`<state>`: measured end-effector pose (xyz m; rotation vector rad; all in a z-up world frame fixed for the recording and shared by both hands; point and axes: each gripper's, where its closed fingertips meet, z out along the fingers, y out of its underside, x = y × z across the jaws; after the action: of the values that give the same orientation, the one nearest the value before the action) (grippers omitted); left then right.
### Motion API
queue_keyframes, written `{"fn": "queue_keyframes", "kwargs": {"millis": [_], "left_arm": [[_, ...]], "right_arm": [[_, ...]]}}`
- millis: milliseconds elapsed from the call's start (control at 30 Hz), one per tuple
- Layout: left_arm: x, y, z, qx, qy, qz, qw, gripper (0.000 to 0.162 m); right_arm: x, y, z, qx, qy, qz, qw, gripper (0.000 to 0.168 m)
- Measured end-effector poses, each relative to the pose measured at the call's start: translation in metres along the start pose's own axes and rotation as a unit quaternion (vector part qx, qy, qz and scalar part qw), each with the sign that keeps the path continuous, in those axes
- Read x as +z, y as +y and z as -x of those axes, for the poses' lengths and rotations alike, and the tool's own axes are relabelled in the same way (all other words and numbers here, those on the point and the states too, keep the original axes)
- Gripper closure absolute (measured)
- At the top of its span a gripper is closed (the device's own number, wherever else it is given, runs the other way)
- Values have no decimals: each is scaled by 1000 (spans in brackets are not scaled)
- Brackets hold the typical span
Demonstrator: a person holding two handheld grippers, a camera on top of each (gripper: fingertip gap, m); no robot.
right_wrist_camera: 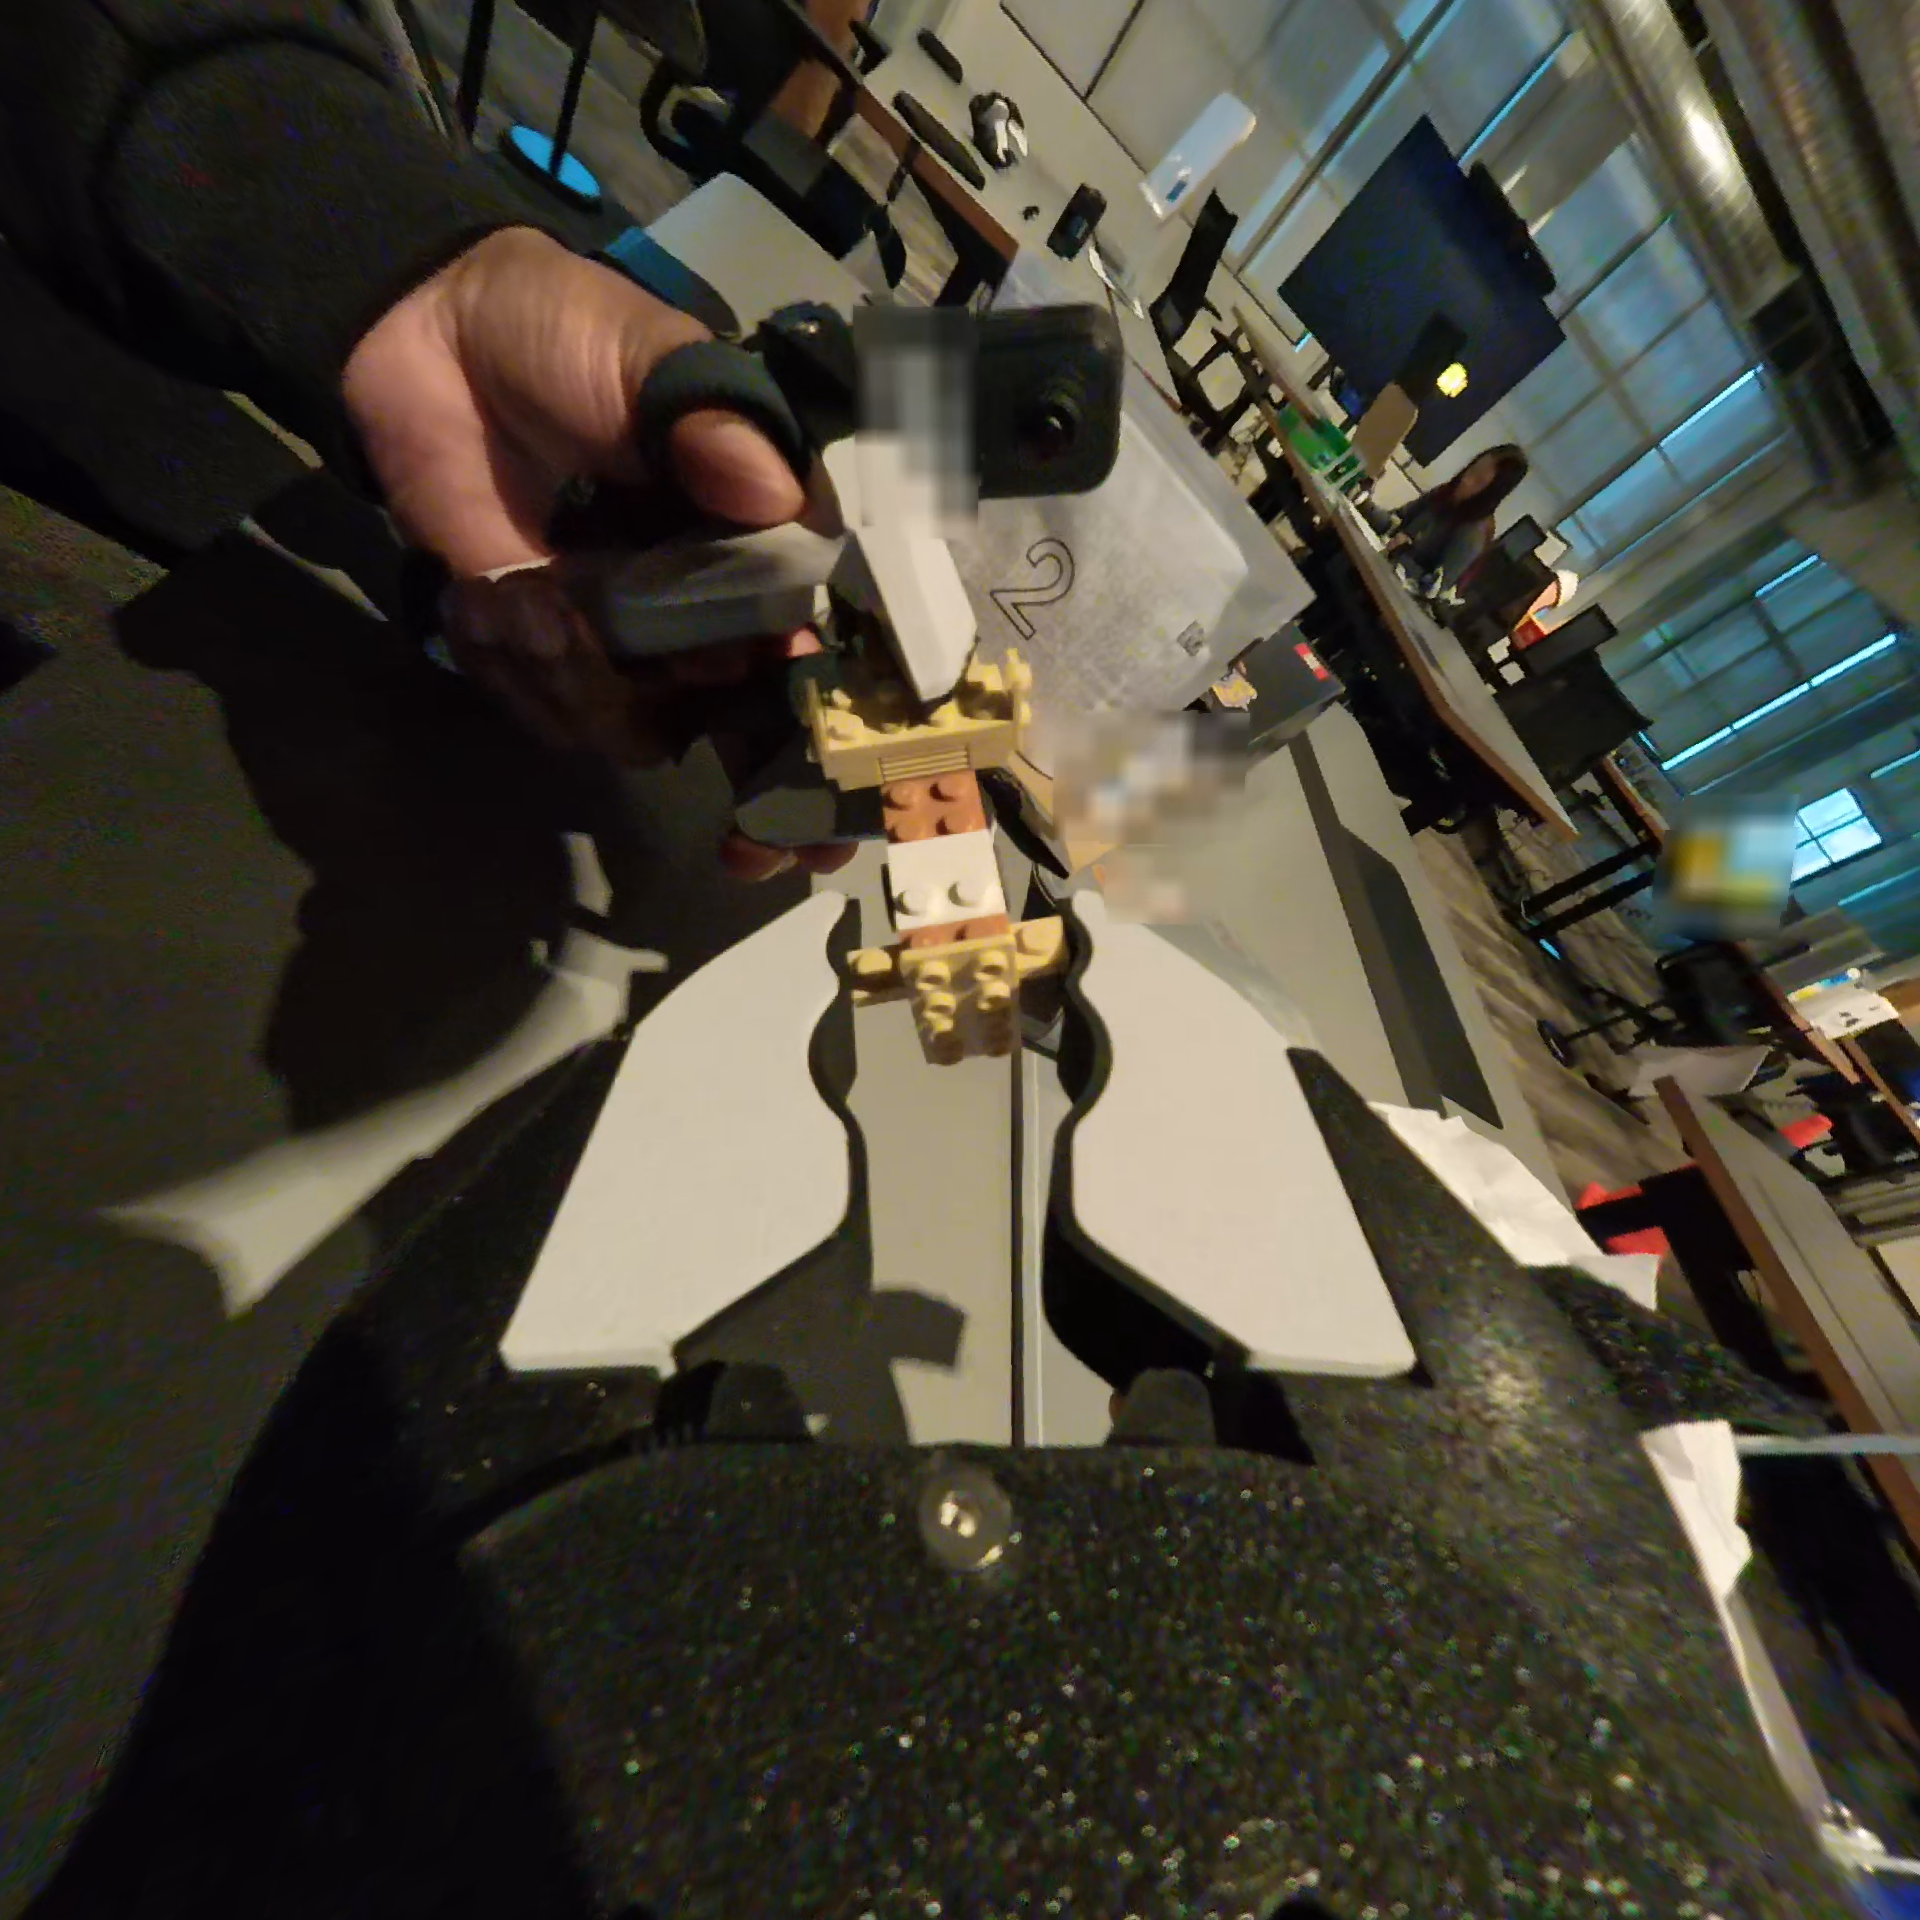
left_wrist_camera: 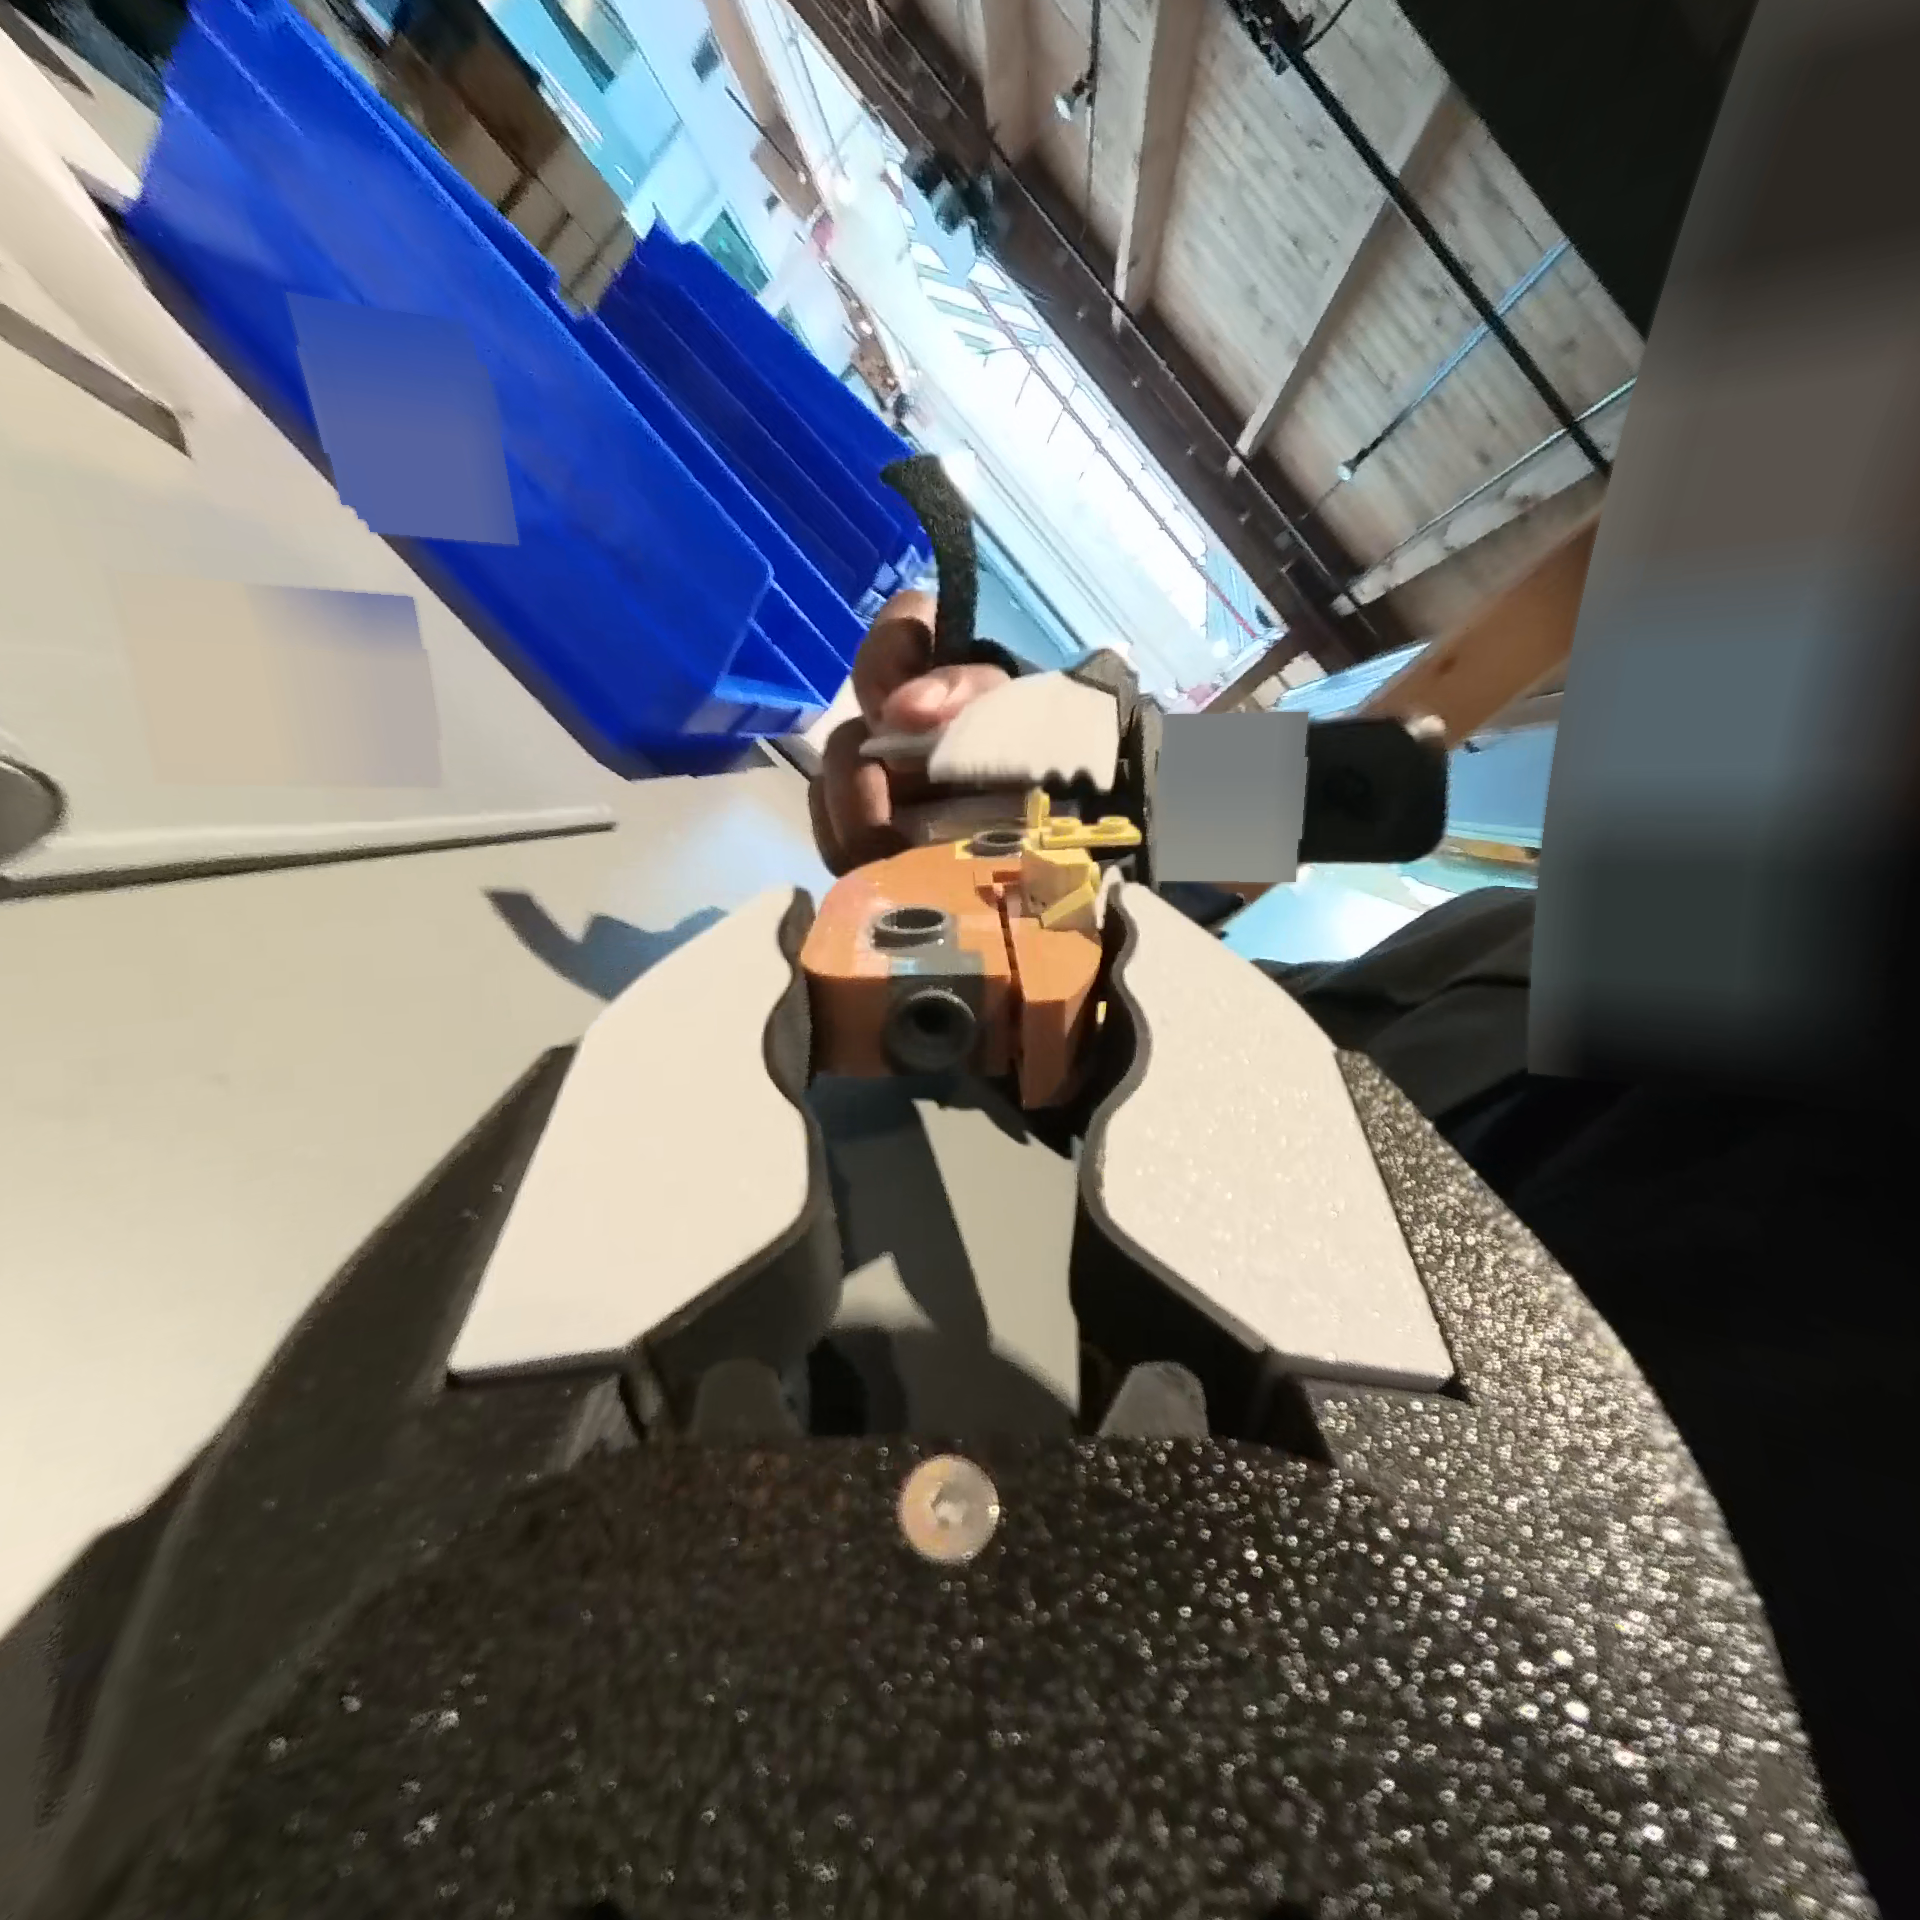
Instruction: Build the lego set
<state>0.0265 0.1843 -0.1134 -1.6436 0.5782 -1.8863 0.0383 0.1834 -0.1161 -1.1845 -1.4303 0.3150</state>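
The left gripper [left_wrist_camera: 951, 997] is clamped on the brown end of the lego model [left_wrist_camera: 935, 987], its fingers pressed to both sides. The right gripper [right_wrist_camera: 951, 977] is closed around the tan-studded end of the same model [right_wrist_camera: 940, 831] — brown, white and tan bricks held in the air between the two tools. Beyond sit blue bins [left_wrist_camera: 540, 416] on a grey table [left_wrist_camera: 260, 987], each tool in a person's hand [right_wrist_camera: 540, 416].
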Motion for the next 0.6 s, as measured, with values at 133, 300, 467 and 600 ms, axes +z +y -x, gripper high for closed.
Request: {"fn": "queue_keyframes", "kwargs": {"millis": [133, 300, 467, 600], "left_arm": [[1, 4, -2, -6, 7, 19, 1000, 110], [0, 6, 0, -15, -9, 36, 999, 109], [0, 11, 6, -16, -31, 55, 998, 106], [-1, 14, 6, -8, -31, 74, 997, 106]], "right_arm": [[-1, -1, 4, -12, -6, -8, 1000, 133], [0, -1, 5, -20, -1, -3, 1000, 134], [3, -2, 9, -23, 0, 0, 1000, 134], [3, -2, 10, -12, -7, -3, 1000, 134]]}}
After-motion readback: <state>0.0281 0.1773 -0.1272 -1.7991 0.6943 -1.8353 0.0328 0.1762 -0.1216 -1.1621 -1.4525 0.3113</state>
